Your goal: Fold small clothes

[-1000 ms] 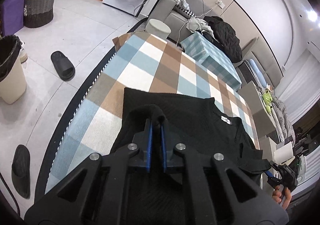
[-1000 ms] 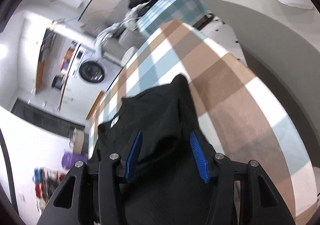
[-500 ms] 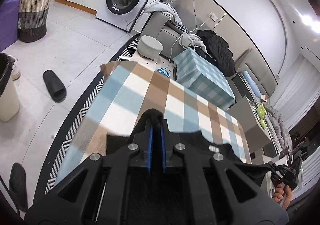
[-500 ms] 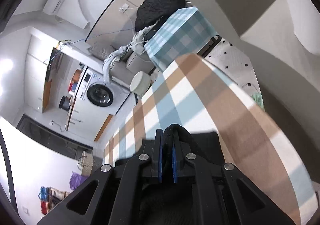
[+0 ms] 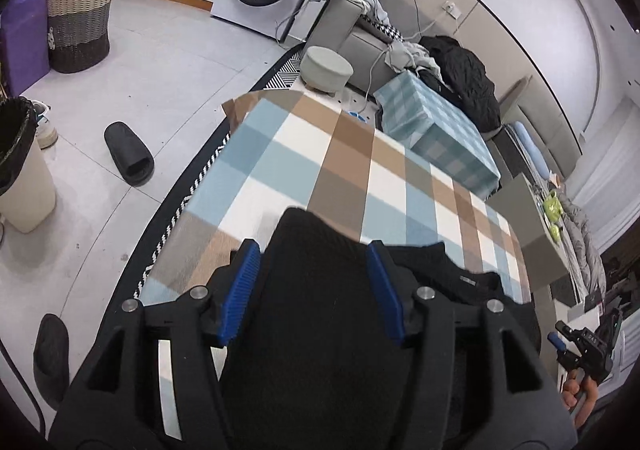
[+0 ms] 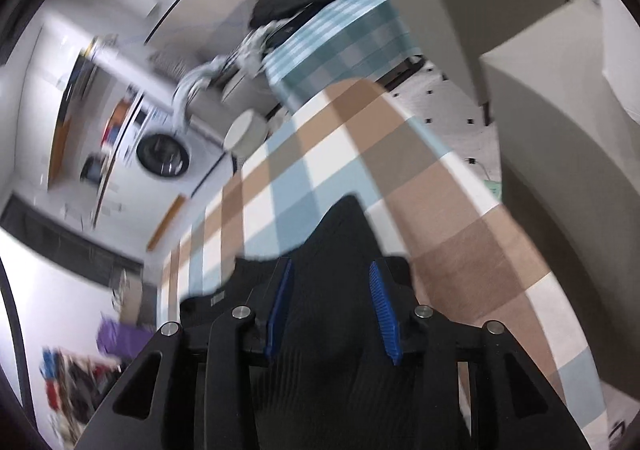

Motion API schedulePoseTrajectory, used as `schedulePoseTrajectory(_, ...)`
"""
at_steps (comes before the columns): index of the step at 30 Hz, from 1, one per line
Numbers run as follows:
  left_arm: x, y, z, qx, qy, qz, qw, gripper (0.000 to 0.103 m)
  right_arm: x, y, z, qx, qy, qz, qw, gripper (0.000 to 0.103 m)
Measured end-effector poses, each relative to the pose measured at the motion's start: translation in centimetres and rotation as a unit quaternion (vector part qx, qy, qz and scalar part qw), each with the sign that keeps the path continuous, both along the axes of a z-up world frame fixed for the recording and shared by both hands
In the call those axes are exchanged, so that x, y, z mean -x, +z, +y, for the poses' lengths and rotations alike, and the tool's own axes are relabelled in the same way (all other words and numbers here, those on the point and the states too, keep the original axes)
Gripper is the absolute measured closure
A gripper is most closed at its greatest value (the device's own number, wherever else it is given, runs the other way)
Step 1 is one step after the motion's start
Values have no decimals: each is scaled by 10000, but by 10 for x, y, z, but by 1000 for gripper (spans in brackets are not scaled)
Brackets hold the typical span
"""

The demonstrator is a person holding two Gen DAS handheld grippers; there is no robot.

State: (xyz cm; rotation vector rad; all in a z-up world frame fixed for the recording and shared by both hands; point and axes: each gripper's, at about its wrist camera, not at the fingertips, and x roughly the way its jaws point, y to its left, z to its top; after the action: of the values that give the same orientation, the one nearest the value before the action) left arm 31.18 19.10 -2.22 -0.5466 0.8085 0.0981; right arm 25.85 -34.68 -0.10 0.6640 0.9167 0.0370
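**Fold laid down, both tongs parted over the black top**

The left gripper [image 5: 314,290] is seen with its blue pads spread wide, and nothing is clamped between them. The black garment [image 5: 320,310] lies flat directly beneath and between its fingers, a rounded fold edge reaching just ahead of the fingertips onto the checked tablecloth [image 5: 304,154]. To the right of the pads, a collar with a small label can be made out, lying flat on the cloth.

The right gripper [image 6: 330,308] is likewise held apart, with no cloth pinched. The same black garment is spread under it, a pointed corner extending forward past the fingertips; whether the pads touch the fabric cannot be told, and this view is blurred.

One fold is judged to have been placed, since a doubled layer appears to sit over the body of the garment. The task is judged only partly done: the piece is not yet a compact bundle, and further folds and some smoothing appear to be left.
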Motion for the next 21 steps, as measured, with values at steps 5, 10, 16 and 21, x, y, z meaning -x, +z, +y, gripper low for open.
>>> schedulePoseTrajectory(5, 13, -4, -8, -163, -130, 73, 9998, 51, -4, -5, 13, 841, 341, 237, 9956, 61)
schedulePoseTrajectory(10, 21, -7, -19, -438, -244, 171, 9986, 50, -17, -14, 28, 1568, 598, 653, 9837, 55)
schedulePoseTrajectory(16, 26, -11, -37, -794, -526, 254, 9951, 50, -19, -8, 71, 2399, 1184, 354, 9629, 49)
schedulePoseTrajectory(21, 32, -13, -42, -788, -633, 304, 9944, 50, -23, -7, 100, 2356, 1638, 165, 9578, 49)
